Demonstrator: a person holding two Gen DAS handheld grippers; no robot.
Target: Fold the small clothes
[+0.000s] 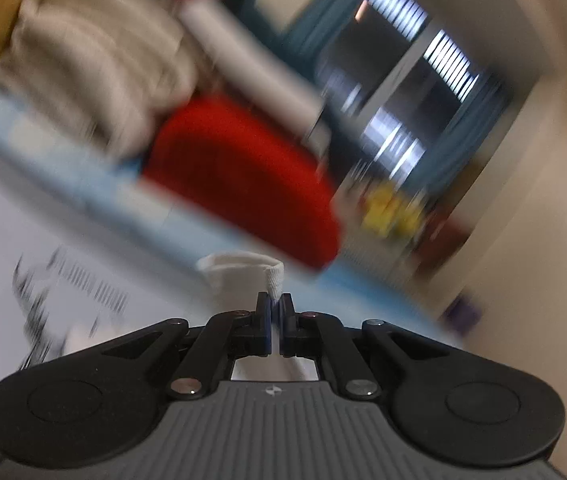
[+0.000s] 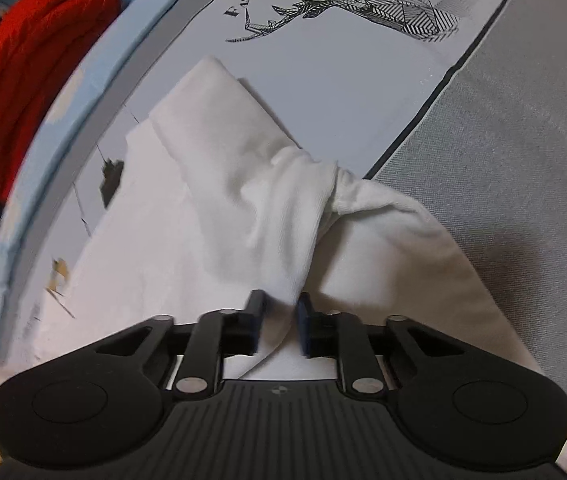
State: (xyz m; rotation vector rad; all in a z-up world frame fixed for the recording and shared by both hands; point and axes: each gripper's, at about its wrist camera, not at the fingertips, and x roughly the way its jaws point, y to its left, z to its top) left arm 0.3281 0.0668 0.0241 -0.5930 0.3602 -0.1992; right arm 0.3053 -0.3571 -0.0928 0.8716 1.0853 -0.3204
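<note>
A small white garment (image 2: 219, 216) lies crumpled on a pale mat (image 2: 343, 92) printed with a black deer. In the right wrist view my right gripper (image 2: 281, 310) points steeply down at it, and a bunched fold of the white cloth fills the gap between the jaws, gripped. The left wrist view is blurred by motion. There my left gripper (image 1: 275, 305) is shut on a ribbed white hem (image 1: 275, 280) of the garment, which is lifted off the mat, with more white cloth (image 1: 235, 276) hanging behind the tips.
A folded red knit (image 2: 35, 64) and beige cloth (image 1: 95, 68) are piled beyond the mat's light-blue border (image 2: 83, 92). Grey fabric surface (image 2: 523, 168) lies to the mat's right. A window with blue curtains (image 1: 423, 92) and yellow items (image 1: 391, 208) show far off.
</note>
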